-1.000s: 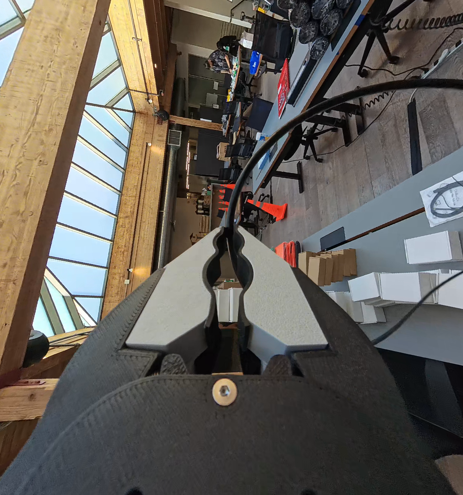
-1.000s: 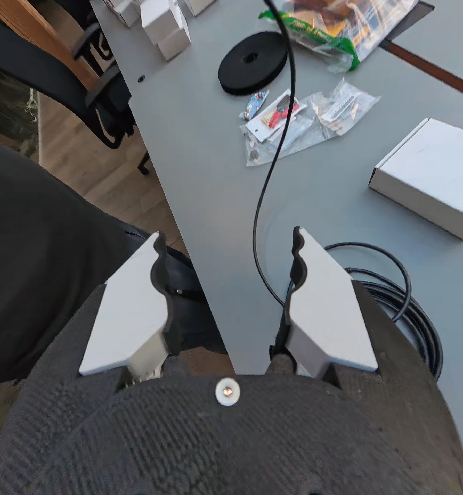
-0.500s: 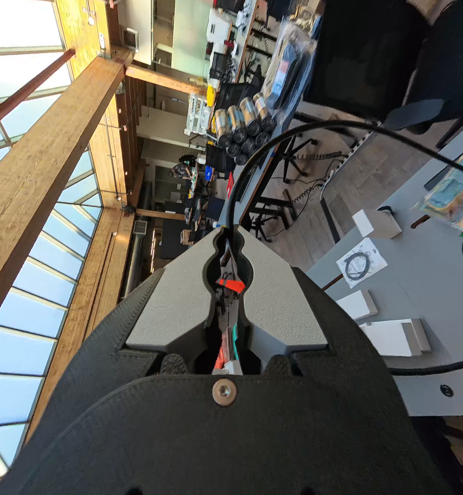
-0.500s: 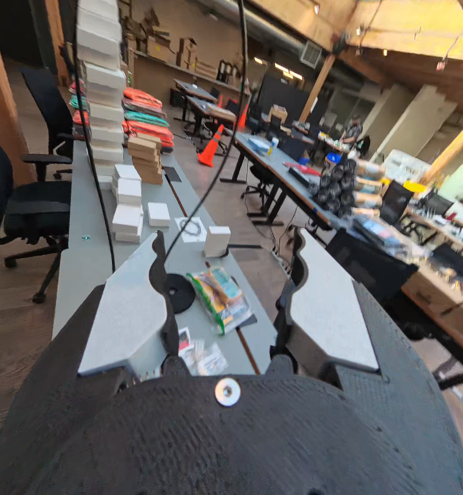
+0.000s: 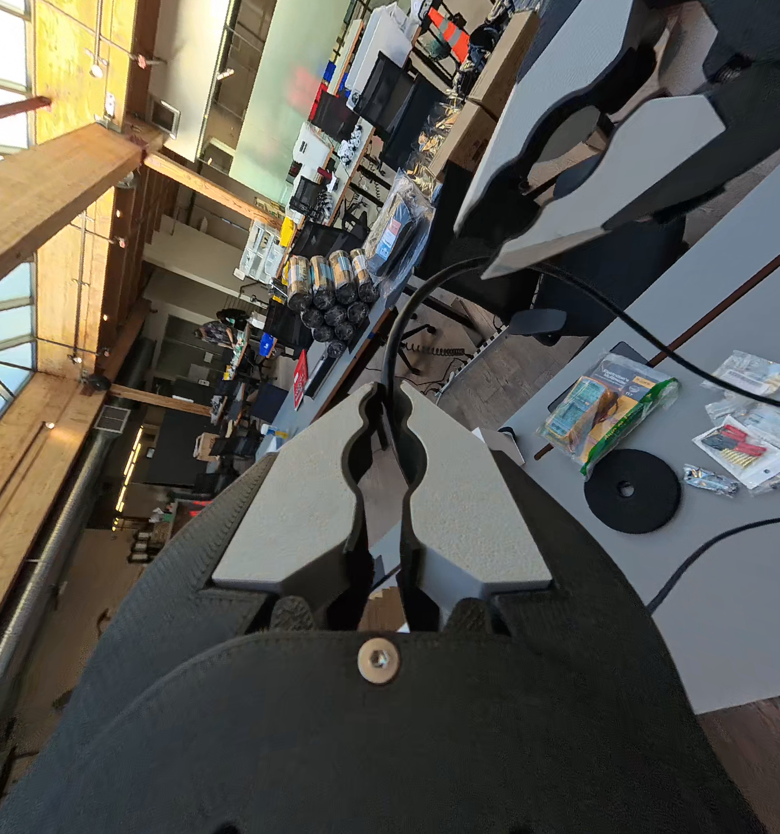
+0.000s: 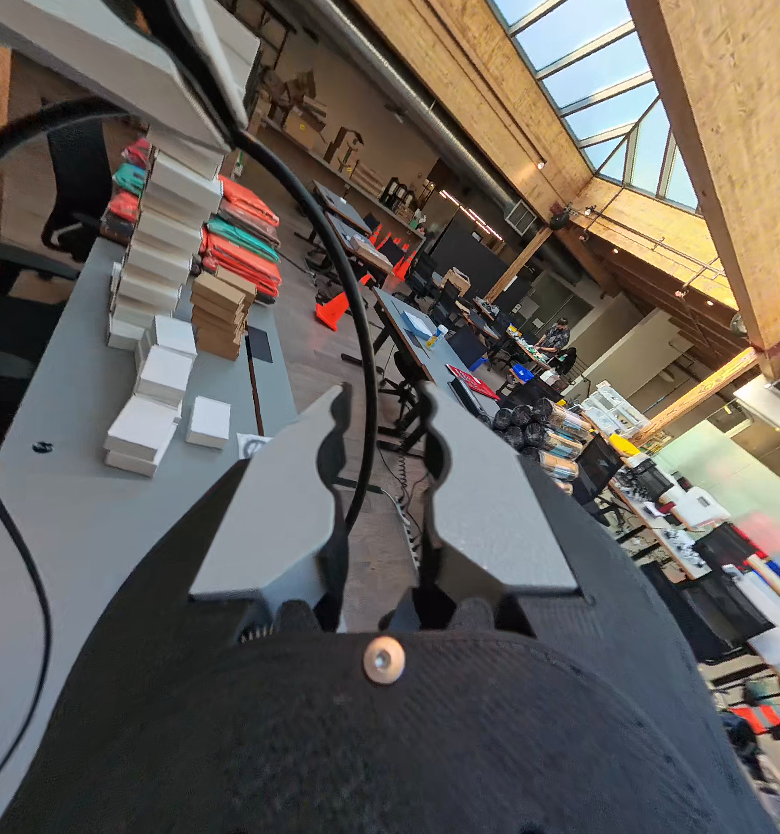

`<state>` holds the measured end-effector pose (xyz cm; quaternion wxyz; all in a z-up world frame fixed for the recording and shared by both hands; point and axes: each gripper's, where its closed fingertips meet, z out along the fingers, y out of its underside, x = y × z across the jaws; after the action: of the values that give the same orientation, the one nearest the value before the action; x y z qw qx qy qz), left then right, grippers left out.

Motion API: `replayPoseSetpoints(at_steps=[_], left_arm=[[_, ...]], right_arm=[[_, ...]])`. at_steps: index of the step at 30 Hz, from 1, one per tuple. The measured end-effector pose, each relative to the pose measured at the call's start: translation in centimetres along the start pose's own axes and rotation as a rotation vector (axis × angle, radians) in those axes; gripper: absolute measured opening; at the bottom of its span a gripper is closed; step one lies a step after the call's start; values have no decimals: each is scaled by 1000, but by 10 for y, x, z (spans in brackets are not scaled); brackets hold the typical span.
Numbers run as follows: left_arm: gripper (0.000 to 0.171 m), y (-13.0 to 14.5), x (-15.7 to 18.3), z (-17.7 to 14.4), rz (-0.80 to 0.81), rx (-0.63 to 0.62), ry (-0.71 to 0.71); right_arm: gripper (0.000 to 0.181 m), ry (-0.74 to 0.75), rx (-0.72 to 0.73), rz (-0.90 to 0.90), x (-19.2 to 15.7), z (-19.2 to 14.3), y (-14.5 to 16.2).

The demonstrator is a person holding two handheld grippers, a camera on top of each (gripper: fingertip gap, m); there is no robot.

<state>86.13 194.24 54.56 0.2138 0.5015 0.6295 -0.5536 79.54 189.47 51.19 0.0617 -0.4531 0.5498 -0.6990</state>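
My left gripper is shut on a thin black cable, pinched at the fingertips. The cable arcs up and right to my right gripper, then runs down over the grey table. In the right wrist view, my right gripper is held in the air with its jaws partly apart. The cable passes down between its fingers, close to the left finger. The left gripper shows blurred at the top left, with the cable coming out of it.
On the table lie a black tape roll, a green-edged bag and small plastic bags. Stacks of white boxes and brown boxes stand farther along. Other desks, chairs and orange cones fill the room. The gap from one gripper's tips to the other's is roughly 10 centimetres.
My right gripper has swung up from the table, and its jaws have narrowed with the cable between them. My left gripper has turned, still shut on the cable, and now faces the right gripper.
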Motion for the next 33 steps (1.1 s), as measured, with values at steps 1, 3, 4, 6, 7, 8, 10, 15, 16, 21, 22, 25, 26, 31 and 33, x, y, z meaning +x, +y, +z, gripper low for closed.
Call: replayPoseSetpoints(at_steps=[1,3,4,6,7,8,10,15,16,21,22,25,26,31,33], left_arm=[[2,7,-2,0,-29,-17,3],[2,23,-8,1,-68,-62,-8],[2,29,-11,1,-80,-83,-17],[2,38,-16,2,-95,-122,-27],[2,41,-18,3,-100,-139,-30],[2,43,-21,3,-102,-157,-29],[2,46,-28,4,-93,-198,-28],[2,51,-50,3,-62,-225,-19],[2,56,-57,3,-57,-225,-22],[2,132,-96,7,-84,-268,2],[2,159,-103,9,-92,-287,10],[2,266,-111,19,-121,-377,62],[2,309,-109,24,-139,-412,85],[2,499,-50,71,-333,-414,196],[2,559,-20,94,-455,-435,238]], right_arm=[[54,7,19,54,-4,1,0],[80,36,45,127,-23,-15,3],[78,29,104,162,-43,-31,3],[55,-91,313,260,-112,-66,4],[50,-169,363,306,-153,-76,13],[52,-230,354,368,-192,-75,31],[68,-375,281,510,-272,-55,69],[90,-293,73,571,-390,53,170],[90,-240,17,458,-405,76,197],[49,-121,-317,240,-455,139,311],[2,-162,-357,209,-467,141,324],[0,-340,-552,249,-507,120,358],[0,-339,-606,243,-508,107,367],[0,-306,-881,308,-496,31,437],[0,-349,-912,477,-511,13,455]])
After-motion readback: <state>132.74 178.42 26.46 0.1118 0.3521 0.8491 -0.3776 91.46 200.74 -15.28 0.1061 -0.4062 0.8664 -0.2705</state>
